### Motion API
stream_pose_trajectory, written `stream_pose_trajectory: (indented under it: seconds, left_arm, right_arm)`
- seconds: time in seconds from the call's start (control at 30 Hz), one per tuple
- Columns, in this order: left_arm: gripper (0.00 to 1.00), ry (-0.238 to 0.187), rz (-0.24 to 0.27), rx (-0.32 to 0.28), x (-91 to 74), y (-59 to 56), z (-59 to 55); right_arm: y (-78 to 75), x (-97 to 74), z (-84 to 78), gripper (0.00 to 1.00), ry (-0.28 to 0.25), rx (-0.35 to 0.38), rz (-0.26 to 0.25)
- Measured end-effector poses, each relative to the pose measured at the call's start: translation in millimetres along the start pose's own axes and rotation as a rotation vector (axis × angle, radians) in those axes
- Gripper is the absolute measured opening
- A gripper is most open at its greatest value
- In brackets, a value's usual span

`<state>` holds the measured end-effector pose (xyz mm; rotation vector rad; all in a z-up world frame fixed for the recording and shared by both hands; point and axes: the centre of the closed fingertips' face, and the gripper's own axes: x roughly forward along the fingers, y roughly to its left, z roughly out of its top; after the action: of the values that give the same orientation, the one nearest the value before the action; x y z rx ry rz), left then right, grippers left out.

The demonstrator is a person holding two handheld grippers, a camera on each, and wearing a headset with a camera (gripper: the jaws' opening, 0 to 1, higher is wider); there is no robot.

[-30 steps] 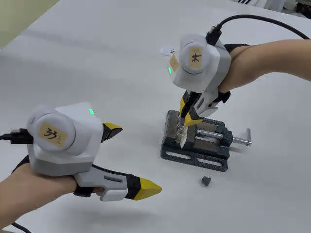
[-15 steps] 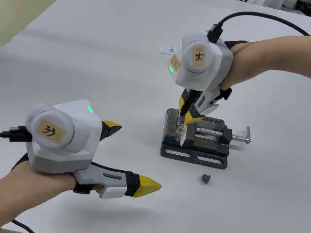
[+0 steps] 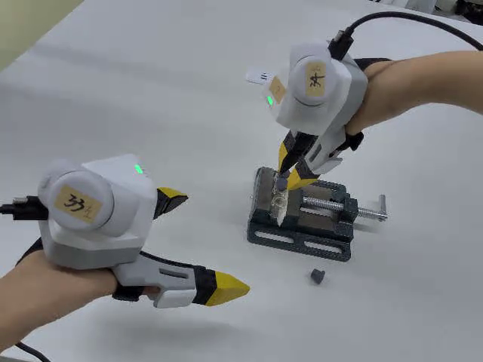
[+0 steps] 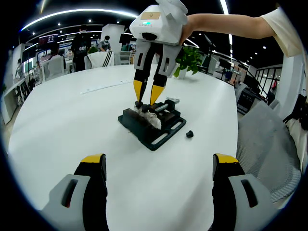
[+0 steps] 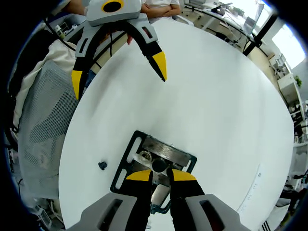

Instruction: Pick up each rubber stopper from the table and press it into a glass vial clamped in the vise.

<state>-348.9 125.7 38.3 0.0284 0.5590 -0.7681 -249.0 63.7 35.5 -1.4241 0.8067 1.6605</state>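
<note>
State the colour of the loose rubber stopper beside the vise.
The loose rubber stopper is dark grey, clearest in the head view.

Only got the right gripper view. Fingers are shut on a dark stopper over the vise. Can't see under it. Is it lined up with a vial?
Observer: Yes. The head view shows a clear vial upright in the vise, right under the stopper held by the right gripper.
Operator: Seated?
Observer: Can't say. In the head view the stopper is at the vial's mouth, with bare glass showing below it.
Operator: Where's the vise handle?
Observer: The screw handle sticks out on the side away from the left gripper, apart from the loose stopper.
</note>
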Motion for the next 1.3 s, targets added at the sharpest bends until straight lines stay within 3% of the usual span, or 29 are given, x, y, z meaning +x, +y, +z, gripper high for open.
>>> stream_pose_trajectory:
  seconds: [0.17,0.47,1.03,1.3]
  left_arm:
    - [0.91,-0.008,0.009,-0.004,-0.7,3.6,2.5]
    - [0.91,-0.002,0.011,-0.005,-1.0,4.6,0.0]
    - [0.9,0.008,0.006,-0.009,-0.7,5.1,-4.7]
    - [0.9,0.014,0.004,-0.002,1.1,2.4,-5.8]
  right_arm:
    - [4.5,-1.4,3.1,0.06,-0.036,0.032,0.021]
    - [4.6,1.0,8.5,0.0,-0.049,0.055,0.027]
    - [5.4,5.6,5.9,0.0,-0.028,0.06,0.037]
    - [5.9,6.2,6.8,0.0,-0.027,0.153,0.058]
